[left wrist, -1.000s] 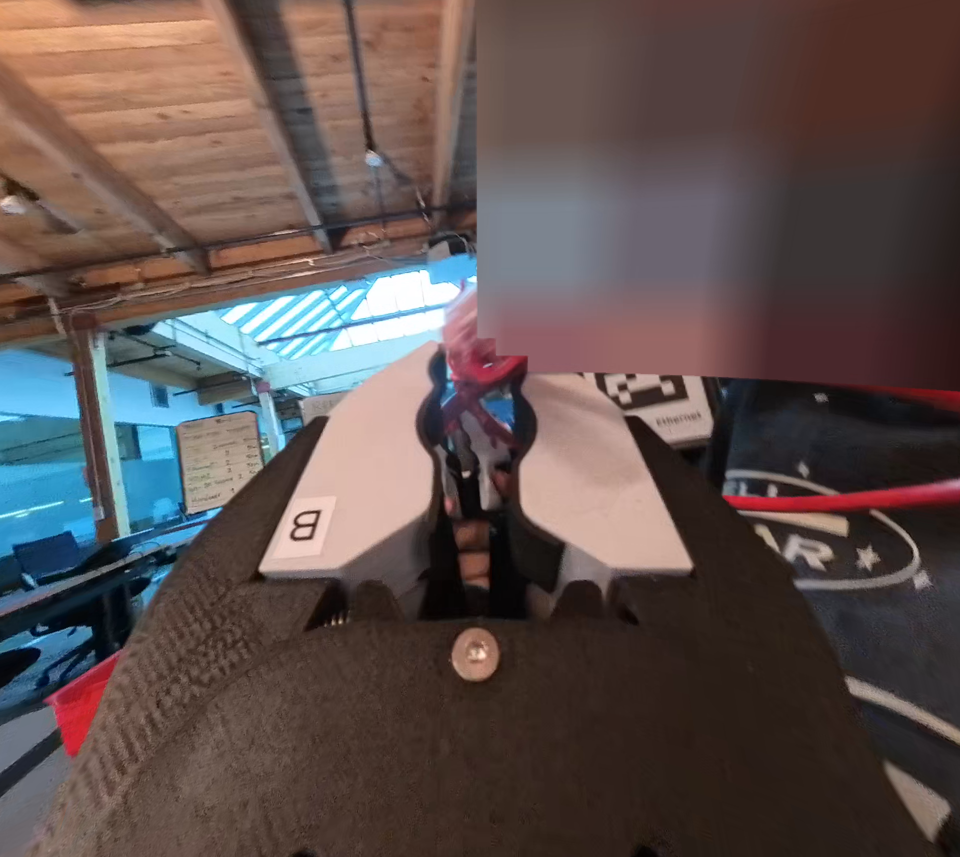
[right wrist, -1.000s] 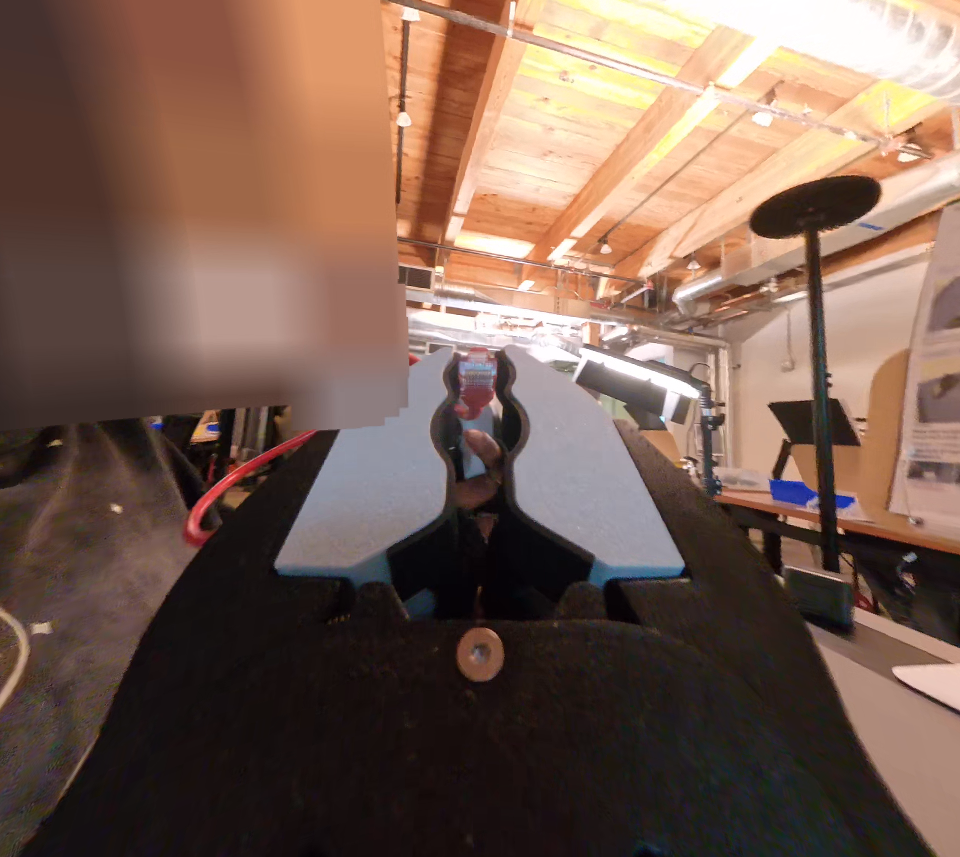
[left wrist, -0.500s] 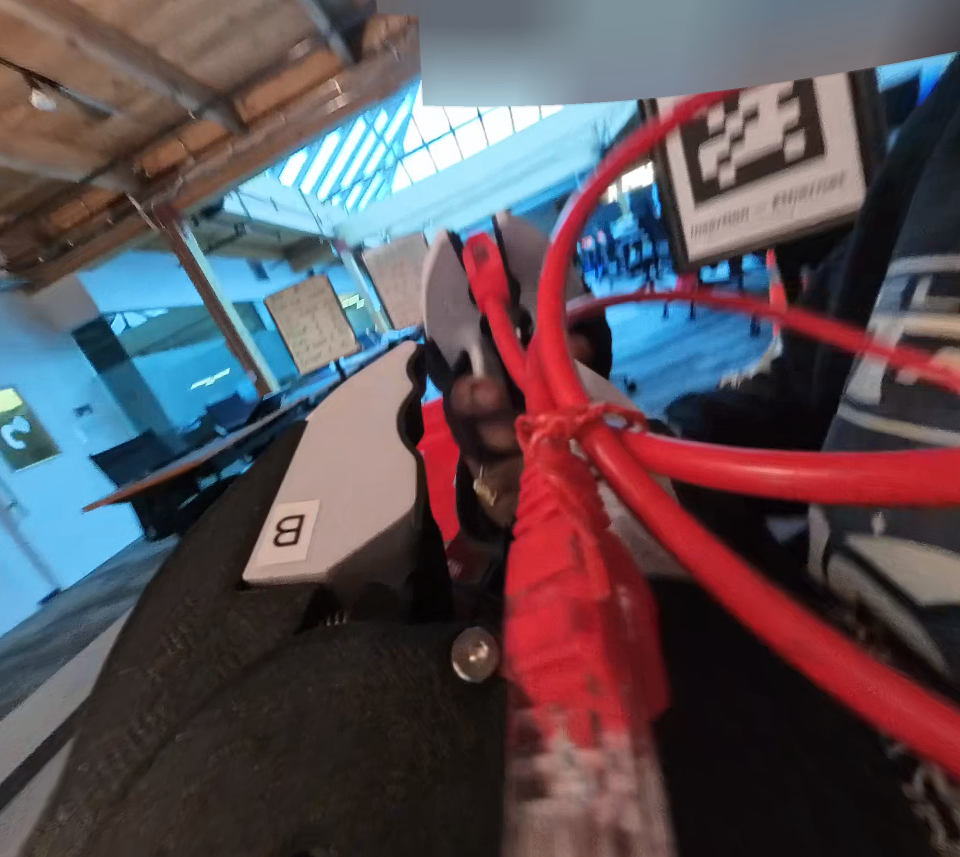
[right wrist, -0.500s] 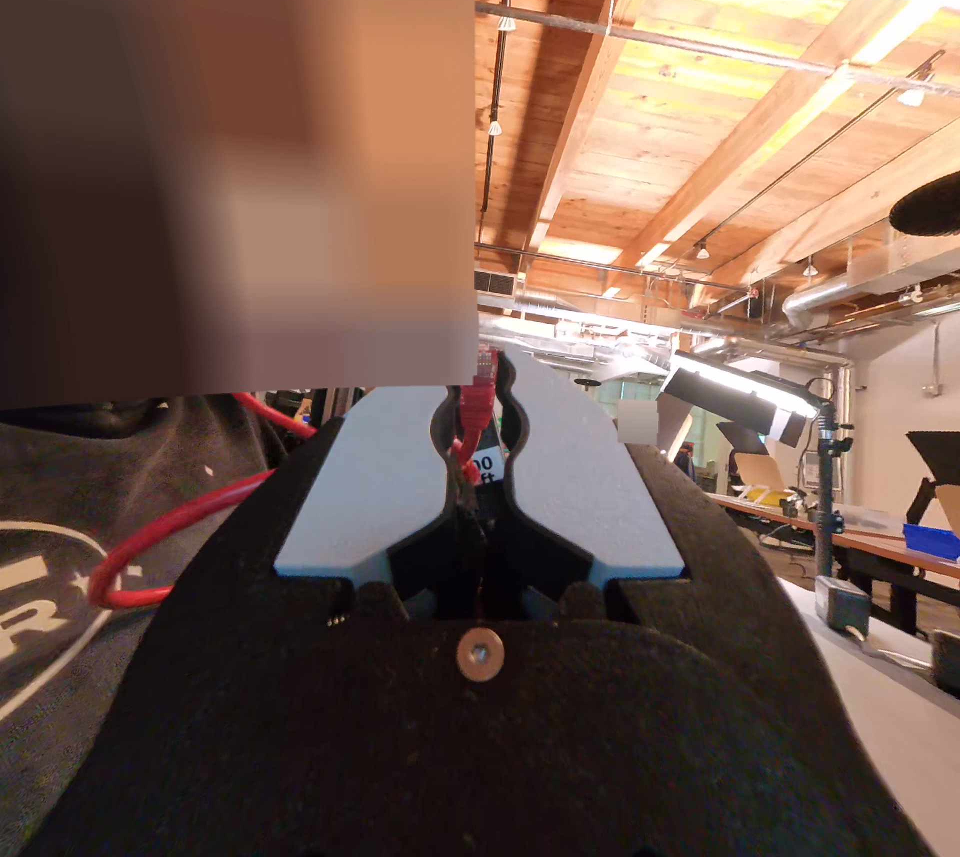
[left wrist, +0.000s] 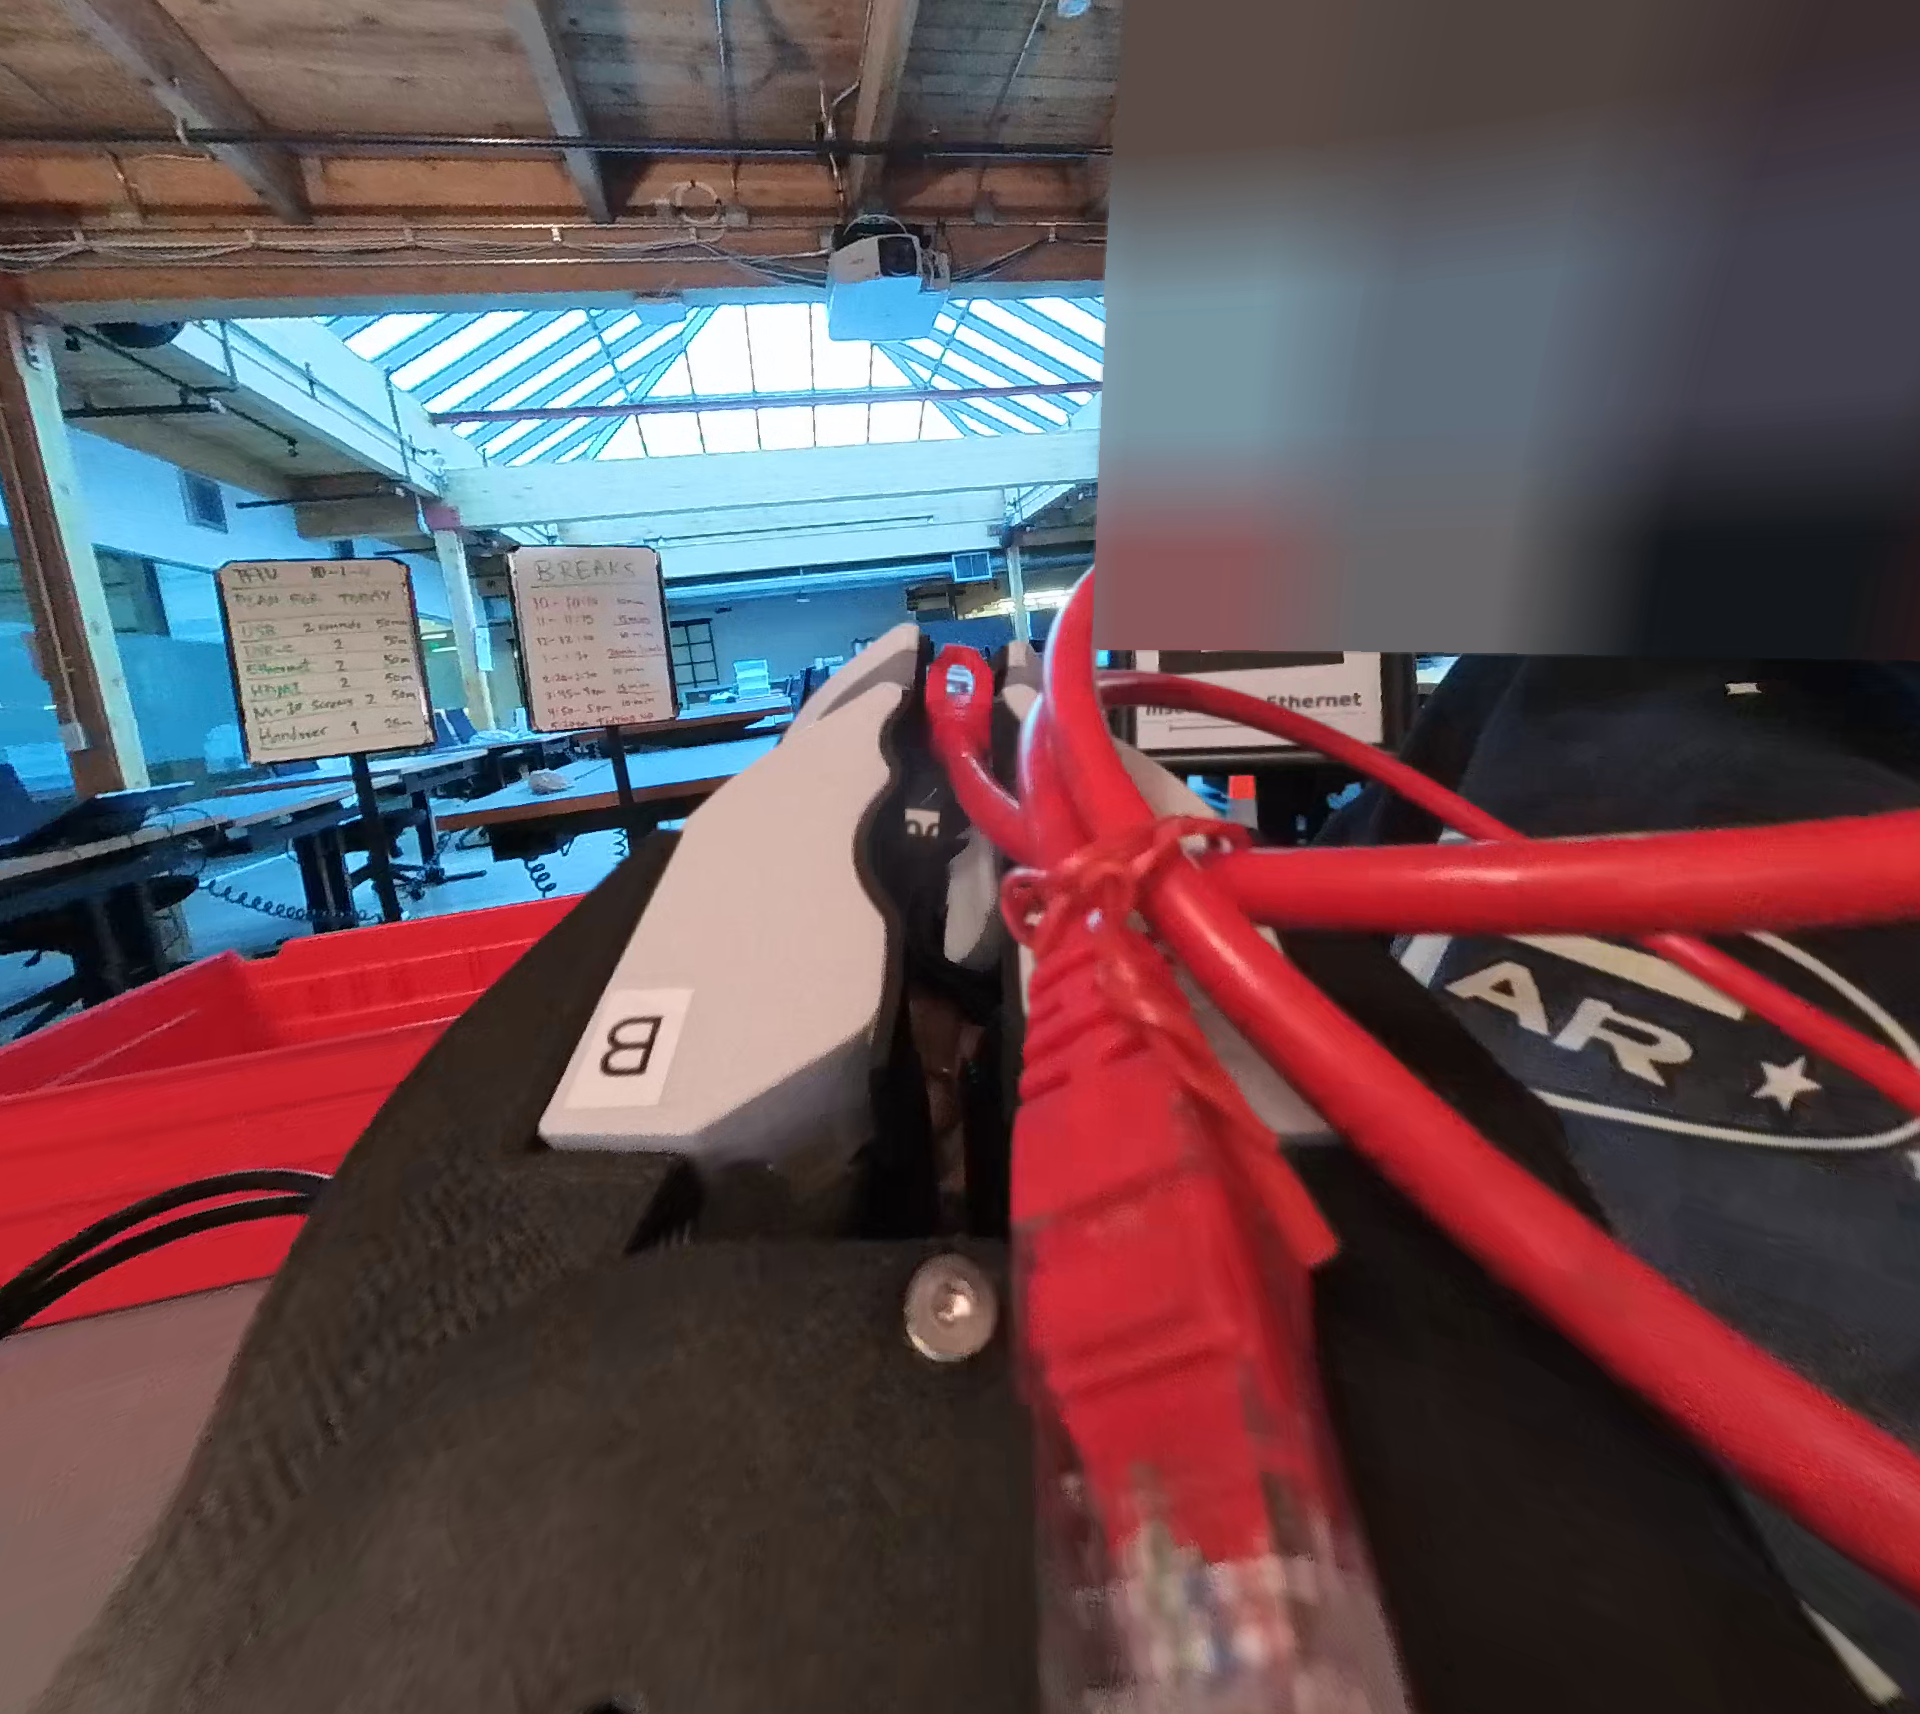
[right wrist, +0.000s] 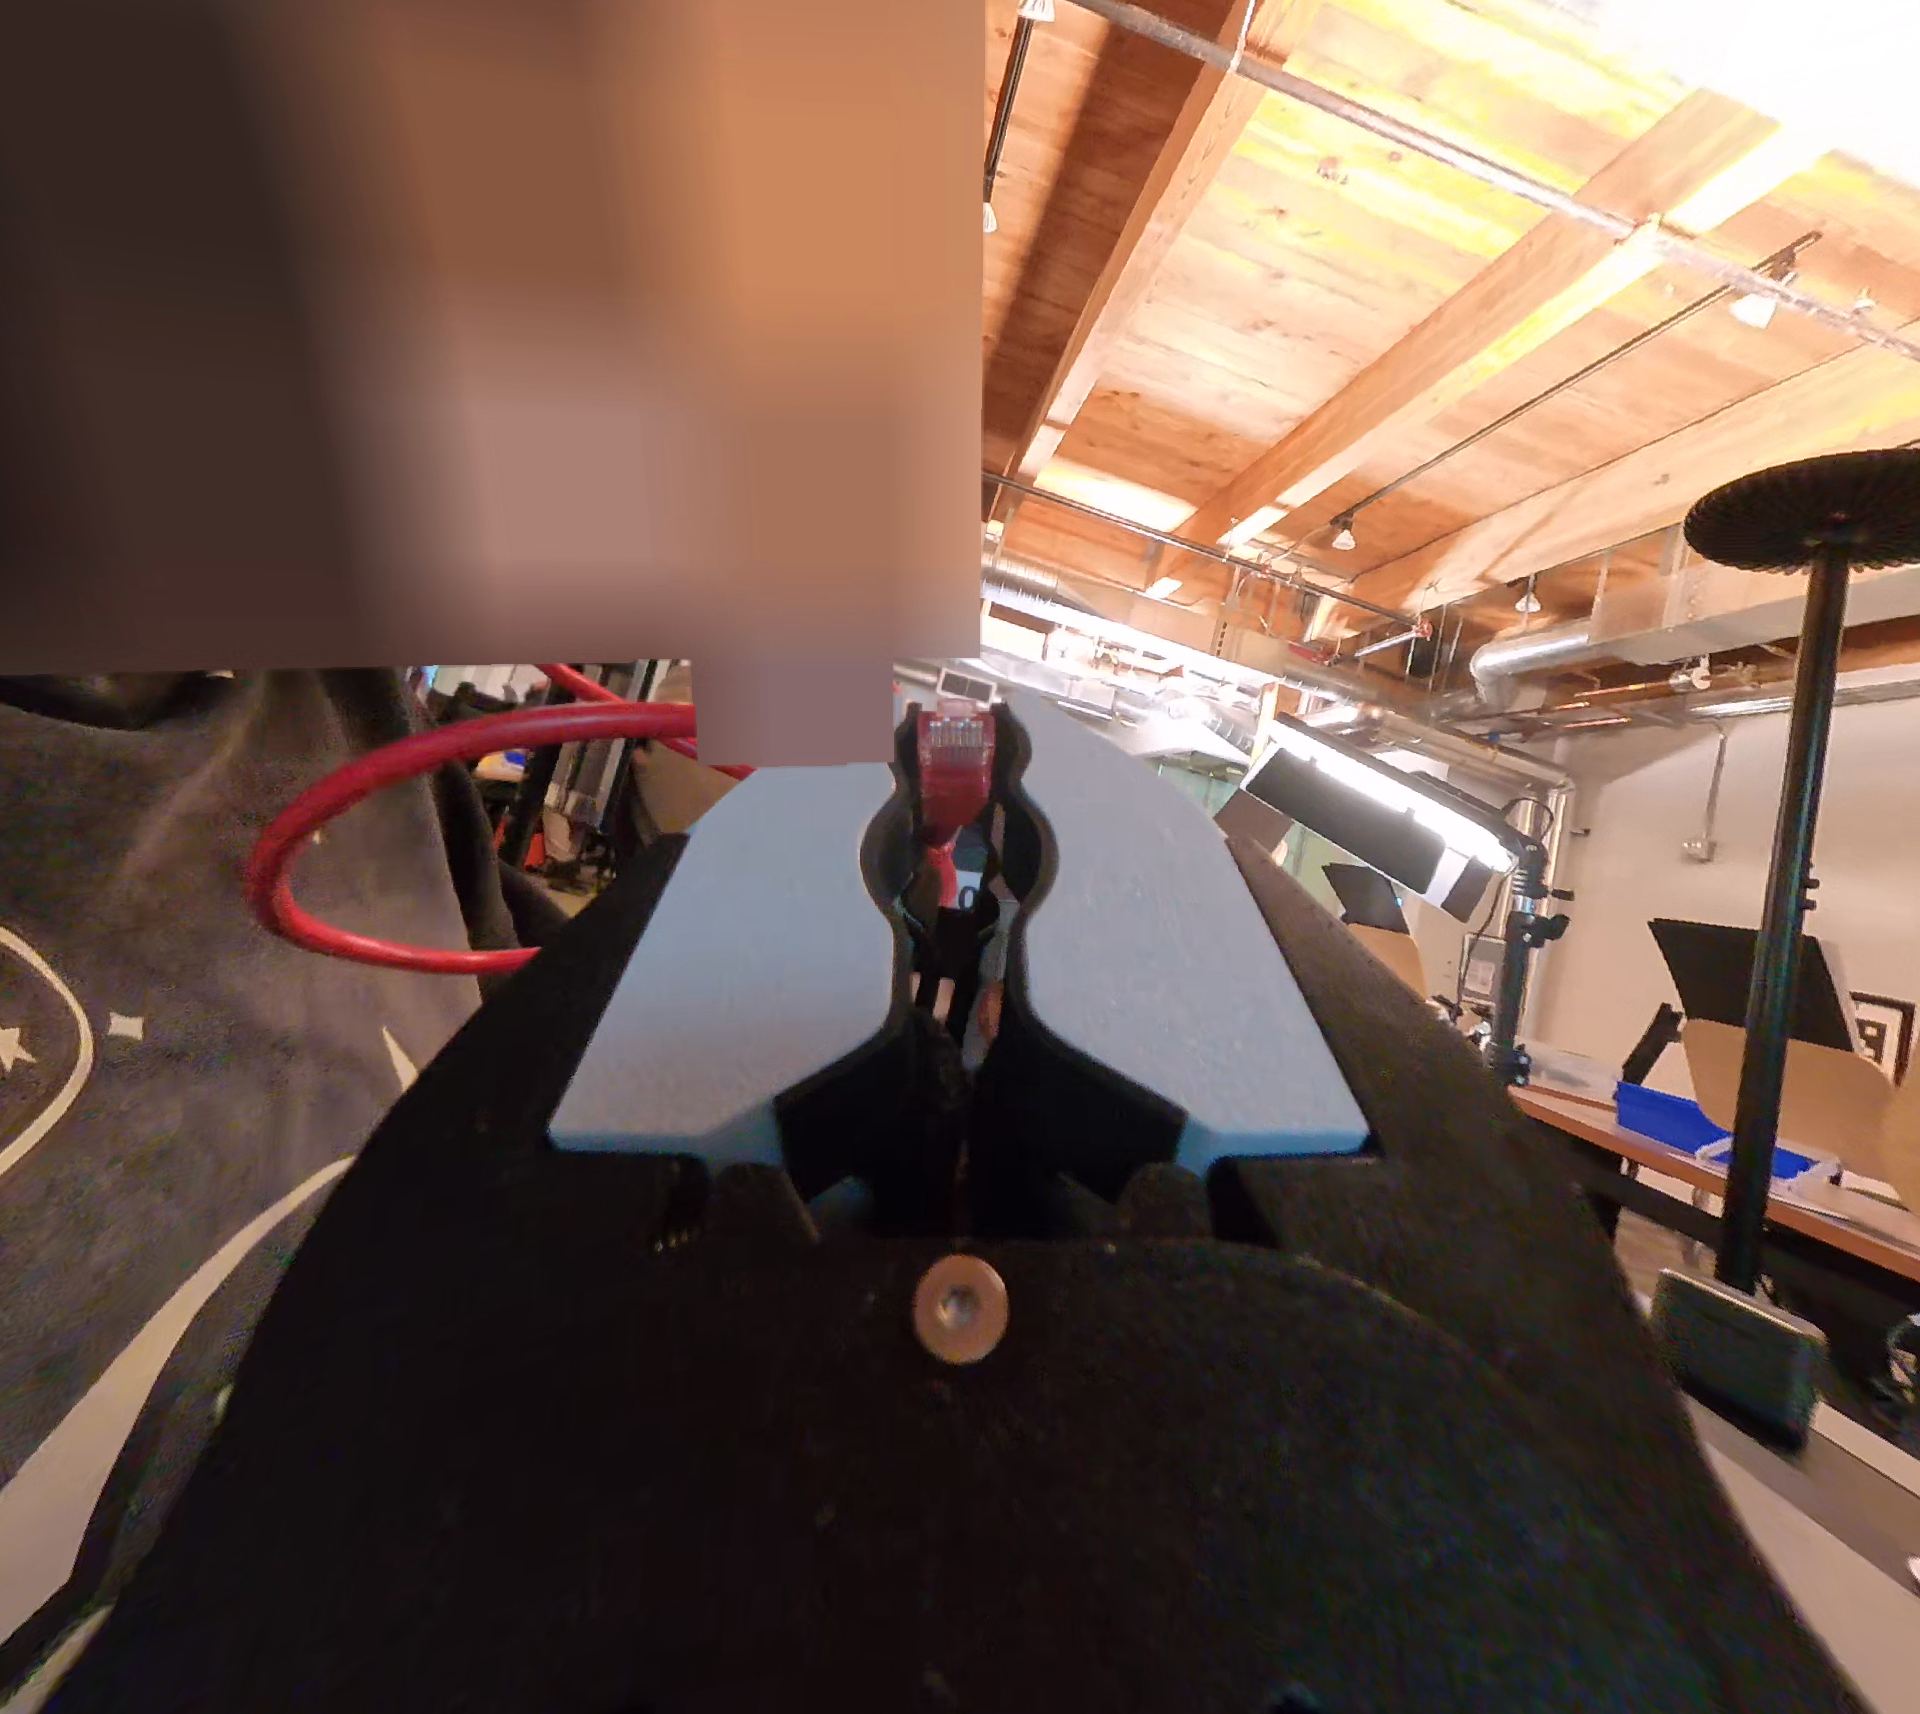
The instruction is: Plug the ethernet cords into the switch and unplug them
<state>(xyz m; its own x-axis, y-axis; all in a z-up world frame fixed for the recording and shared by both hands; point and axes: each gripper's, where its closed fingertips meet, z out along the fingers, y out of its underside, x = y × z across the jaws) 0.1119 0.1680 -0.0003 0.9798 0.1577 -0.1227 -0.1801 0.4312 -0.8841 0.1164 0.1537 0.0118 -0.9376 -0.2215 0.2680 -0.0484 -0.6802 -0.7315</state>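
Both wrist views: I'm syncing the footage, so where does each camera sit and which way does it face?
Left wrist view: on the left gripper, angled up at ceiling and skylight; shut on a red plug, a second plug near the lens.
Right wrist view: on the right gripper, angled up at ceiling beams; shut on a red connector.
Shared: red ethernet cord, person's dark shirt; no switch visible.

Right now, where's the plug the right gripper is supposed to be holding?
In the right wrist view the red ethernet plug sits pinched between the right gripper's fingertips, contacts pointing outward, its red cord looping off to the left.
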